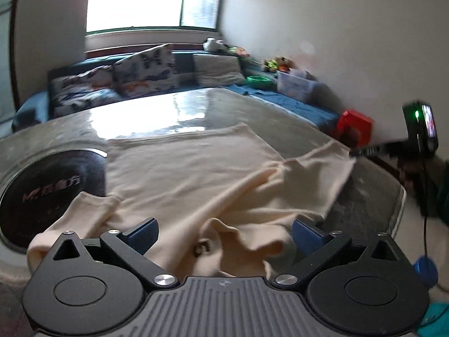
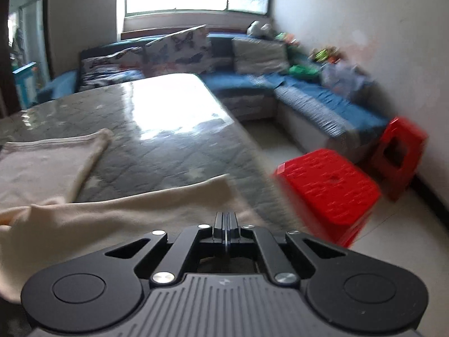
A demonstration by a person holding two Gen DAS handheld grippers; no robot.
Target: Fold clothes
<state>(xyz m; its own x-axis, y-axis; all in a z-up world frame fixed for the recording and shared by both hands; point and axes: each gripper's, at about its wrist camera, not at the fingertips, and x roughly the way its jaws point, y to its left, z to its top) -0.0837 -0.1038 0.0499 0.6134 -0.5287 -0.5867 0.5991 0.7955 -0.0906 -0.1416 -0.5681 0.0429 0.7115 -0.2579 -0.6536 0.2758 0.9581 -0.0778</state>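
**Now: cream shirt at the counter's near edge**

My left tongs (image 1: 223, 234) gape wide above the collar of the cream cotton T-shirt (image 1: 196, 174), spread on the grey quilted glossy counter (image 2: 157, 129). My right tongs (image 2: 226, 224) are clenched over its sleeve (image 2: 157, 199) near the right edge. Bare counter stretches ahead; a red plastic stool (image 2: 328, 188) stands just beyond that edge.

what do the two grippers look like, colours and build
Both share one build: a grey ribbed body flanked by two round black discs, with black linkage arms joined by silver pivot bolts. The left gripper has blue ribbed finger pads. The right gripper has dark, narrow fingers; no blue shows there. No sleeves or hands are visible.
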